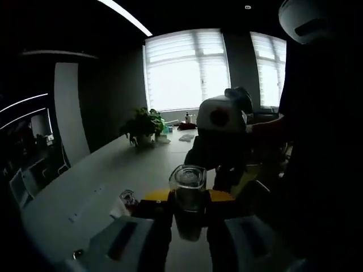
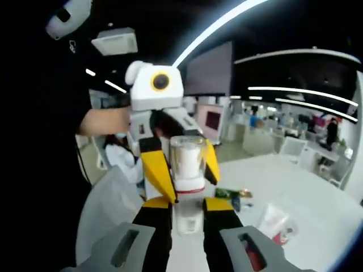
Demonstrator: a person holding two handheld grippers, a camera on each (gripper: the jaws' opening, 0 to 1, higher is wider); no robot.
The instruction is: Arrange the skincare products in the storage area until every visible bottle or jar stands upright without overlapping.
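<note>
Bottle (image 2: 188, 187) is held up in the air between both grippers, above the white table (image 2: 295, 192), facing each other. In the right gripper view the right gripper (image 2: 187, 212) is closed on the bottle's lower body, black jaws pressed to both sides. The left gripper (image 2: 180, 164) comes in from the far side, yellow-and-black jaws flanking the upper part and cap; contact there looks likely but a full clamp cannot be confirmed. In the left gripper view the same bottle (image 1: 188, 195) sits between the left gripper's (image 1: 190, 218) jaws, top facing the camera; that view is very dark.

Step in hand, judged: a handover or re-grip so the bottle can be set down upright. One clamp should be confirmed firm before the other is released. The bottle axis should be kept vertical, and the grip kept low on the body rather than on the cap, which may turn or slip.

Materials: clear hard cap with squared shoulders, white inner part, red band below it, pale translucent body. Smooth and glossy, so slippery. Table is matte white, flat. More packets (image 2: 232, 194) and a small sachet-like item (image 2: 275, 222) lie on it to the right, kind unclear. A potted plant (image 1: 143, 127) stands far down the table.
</note>
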